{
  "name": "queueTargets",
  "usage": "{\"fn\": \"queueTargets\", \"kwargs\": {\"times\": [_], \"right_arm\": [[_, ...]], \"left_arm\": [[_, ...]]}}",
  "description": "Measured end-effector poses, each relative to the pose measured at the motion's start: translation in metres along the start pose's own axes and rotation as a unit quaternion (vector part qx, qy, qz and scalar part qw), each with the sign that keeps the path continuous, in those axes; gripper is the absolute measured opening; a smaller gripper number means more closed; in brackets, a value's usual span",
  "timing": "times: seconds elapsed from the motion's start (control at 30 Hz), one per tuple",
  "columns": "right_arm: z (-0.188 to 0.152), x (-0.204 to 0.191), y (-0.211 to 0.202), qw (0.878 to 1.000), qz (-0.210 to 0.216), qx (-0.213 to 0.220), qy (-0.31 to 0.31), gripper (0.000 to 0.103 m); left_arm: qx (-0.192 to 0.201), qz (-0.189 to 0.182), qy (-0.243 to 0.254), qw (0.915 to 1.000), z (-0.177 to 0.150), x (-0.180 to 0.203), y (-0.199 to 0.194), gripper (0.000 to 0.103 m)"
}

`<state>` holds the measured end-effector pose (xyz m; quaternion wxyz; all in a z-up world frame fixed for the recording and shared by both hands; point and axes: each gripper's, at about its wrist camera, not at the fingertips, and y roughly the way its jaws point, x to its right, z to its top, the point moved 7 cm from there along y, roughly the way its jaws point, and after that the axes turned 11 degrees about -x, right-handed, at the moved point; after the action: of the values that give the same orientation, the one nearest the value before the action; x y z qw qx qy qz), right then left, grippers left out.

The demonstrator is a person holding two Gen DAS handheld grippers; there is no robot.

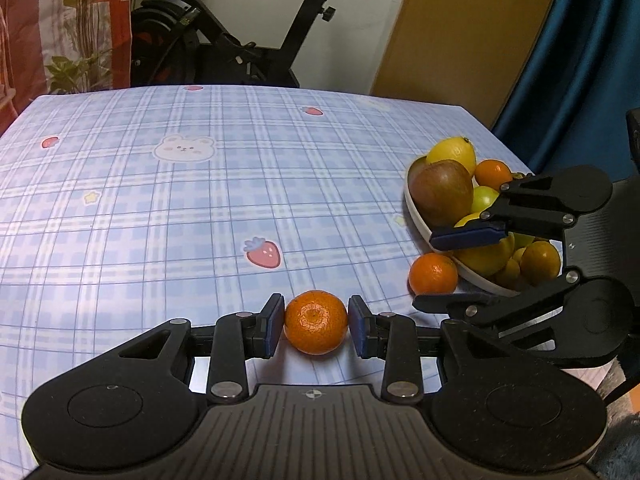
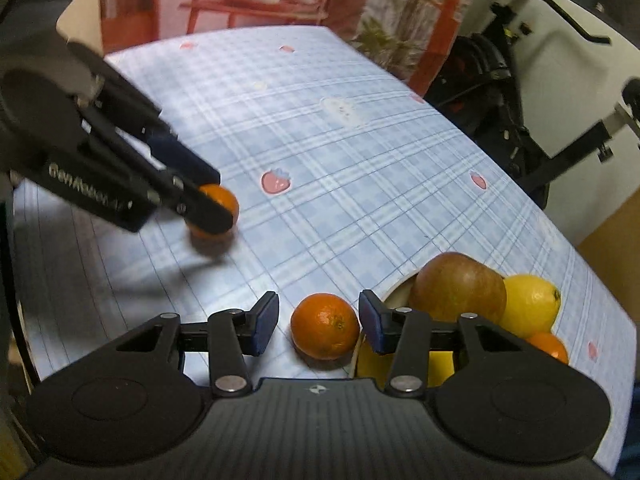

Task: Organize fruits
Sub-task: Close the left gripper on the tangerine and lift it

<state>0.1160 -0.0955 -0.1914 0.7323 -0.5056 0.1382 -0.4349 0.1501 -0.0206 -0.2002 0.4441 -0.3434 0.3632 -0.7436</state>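
My left claw clamps one mandarin to sort it — my right claw straddles another mandarin beside the bowl, pads not yet touching

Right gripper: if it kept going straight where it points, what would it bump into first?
Probably the loose tangerine on the tablecloth, lying between the right gripper's open fingers, beside the fruit bowl.

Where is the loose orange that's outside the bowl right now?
The loose orange lies on the tablecloth against the white bowl's near rim, between the right gripper's open fingers in the right wrist view.
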Motion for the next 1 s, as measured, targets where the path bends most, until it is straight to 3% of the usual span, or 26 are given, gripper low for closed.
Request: {"fn": "queueTargets", "kwargs": {"times": [0.3, 0.53, 0.8, 1.0], "right_arm": [[0.003, -0.009, 0.016, 0.995, -0.021, -0.038, -0.095, 0.046], [0.003, -0.011, 0.018, 0.992, -0.033, -0.045, -0.114, 0.040], [0.003, -0.006, 0.002, 1.000, -0.004, 0.008, -0.010, 0.040], [0.004, -0.006, -0.013, 0.995, 0.015, 0.060, 0.074, 0.040]], "left_arm": [[0.002, -0.002, -0.003, 1.0000, -0.001, 0.001, -0.002, 0.037], [0.006, -0.004, -0.002, 1.0000, 0.000, 0.001, -0.004, 0.037], [0.014, -0.005, 0.003, 0.9999, 0.003, 0.003, -0.009, 0.037], [0.023, -0.006, 0.006, 0.9997, 0.009, 0.004, -0.016, 0.037]]}}
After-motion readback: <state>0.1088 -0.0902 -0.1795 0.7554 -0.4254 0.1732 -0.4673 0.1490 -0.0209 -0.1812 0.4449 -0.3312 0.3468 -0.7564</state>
